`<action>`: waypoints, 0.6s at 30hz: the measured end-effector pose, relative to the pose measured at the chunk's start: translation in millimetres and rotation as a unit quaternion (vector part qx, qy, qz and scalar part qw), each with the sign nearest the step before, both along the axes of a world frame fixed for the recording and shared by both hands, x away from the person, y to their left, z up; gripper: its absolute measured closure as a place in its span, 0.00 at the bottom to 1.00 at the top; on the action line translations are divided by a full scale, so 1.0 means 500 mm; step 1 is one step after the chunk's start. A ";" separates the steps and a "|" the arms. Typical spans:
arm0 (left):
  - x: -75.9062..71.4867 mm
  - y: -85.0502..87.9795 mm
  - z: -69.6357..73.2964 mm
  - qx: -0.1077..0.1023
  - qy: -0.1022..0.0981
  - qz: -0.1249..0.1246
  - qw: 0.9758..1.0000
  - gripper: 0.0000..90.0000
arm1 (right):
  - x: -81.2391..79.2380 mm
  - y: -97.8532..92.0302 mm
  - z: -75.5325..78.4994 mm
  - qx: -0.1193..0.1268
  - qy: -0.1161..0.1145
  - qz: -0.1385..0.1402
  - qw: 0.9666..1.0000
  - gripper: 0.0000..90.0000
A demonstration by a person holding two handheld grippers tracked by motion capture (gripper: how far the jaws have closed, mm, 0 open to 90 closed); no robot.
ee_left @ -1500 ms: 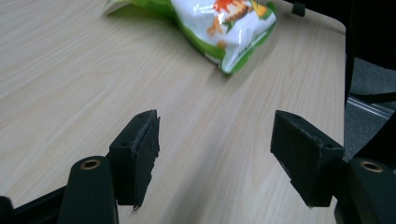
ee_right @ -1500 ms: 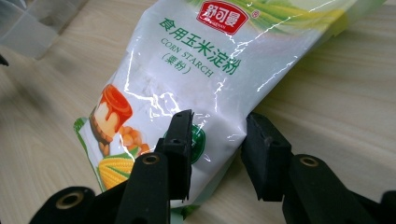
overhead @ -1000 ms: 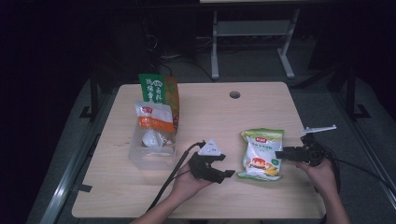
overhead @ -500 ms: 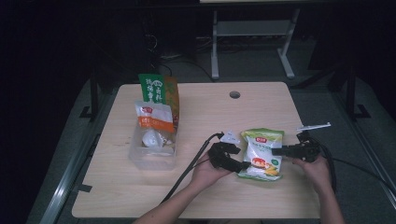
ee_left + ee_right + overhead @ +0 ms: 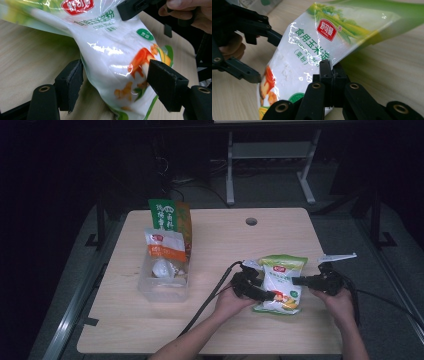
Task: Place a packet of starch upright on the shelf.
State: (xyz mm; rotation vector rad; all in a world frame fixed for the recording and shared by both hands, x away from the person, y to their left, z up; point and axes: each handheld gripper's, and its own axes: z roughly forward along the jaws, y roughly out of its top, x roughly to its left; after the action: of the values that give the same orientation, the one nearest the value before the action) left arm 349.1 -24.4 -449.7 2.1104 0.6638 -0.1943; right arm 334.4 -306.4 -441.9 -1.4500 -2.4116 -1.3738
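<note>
Wooden worktop [image 5: 215,245], dark room. Corn starch bag [image 5: 280,282] lies near the front right edge. Right gripper [image 5: 299,281] fingers, just closed, pinch the bag's edge. Left gripper [image 5: 267,295] fingers spread, straddling its lower end.

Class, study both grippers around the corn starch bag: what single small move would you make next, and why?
Probably close the left gripper on the corn starch bag. The right gripper is shut on the bag's edge, its jaws having just closed, while the left jaws stand open on either side of the bag's lower end without pressing it. A second grip would likely steady the bag before lifting.
</note>
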 end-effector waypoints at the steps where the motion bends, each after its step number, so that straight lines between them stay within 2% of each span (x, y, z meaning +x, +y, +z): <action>1: 0.000 0.001 0.002 -0.002 0.000 0.001 1.000 0.32 | -0.004 0.003 0.008 0.001 -0.009 -0.001 1.000 0.99; 5: 0.007 0.012 0.014 -0.013 0.004 0.000 1.000 0.35 | -0.018 0.013 0.035 0.014 -0.040 0.006 0.999 1.00; 6: 0.007 0.014 0.017 -0.022 0.007 -0.001 1.000 0.36 | -0.021 0.016 0.039 0.015 -0.045 0.006 0.999 1.00; 10: 0.009 0.021 0.028 -0.044 0.015 0.004 0.999 0.49 | -0.033 0.030 0.059 0.010 -0.072 0.016 0.997 1.00; 12: 0.014 0.031 0.031 -0.057 0.013 0.004 0.998 0.61 | -0.040 0.034 0.070 0.009 -0.089 0.018 0.996 1.00; 14: 0.017 0.040 0.035 -0.074 0.013 0.011 0.997 0.75 | -0.048 0.035 0.083 0.020 -0.107 0.019 0.994 1.00; 15: 0.017 0.043 0.039 -0.080 0.010 0.017 0.997 0.79 | -0.051 0.036 0.087 0.024 -0.112 0.019 0.993 1.00; 16: 0.017 0.045 0.043 -0.076 -0.001 0.017 0.997 0.83 | -0.055 0.038 0.092 0.027 -0.124 0.021 0.992 1.00; 18: 0.013 0.044 0.049 -0.072 -0.019 0.024 0.997 0.87 | -0.057 0.040 0.097 0.031 -0.133 0.023 0.990 1.00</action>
State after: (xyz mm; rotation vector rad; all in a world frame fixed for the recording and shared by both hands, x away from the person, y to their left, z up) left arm 355.7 -2.2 -425.2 1.9528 0.6571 -0.1692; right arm 305.7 -286.2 -393.3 -1.2617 -2.5057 -1.7142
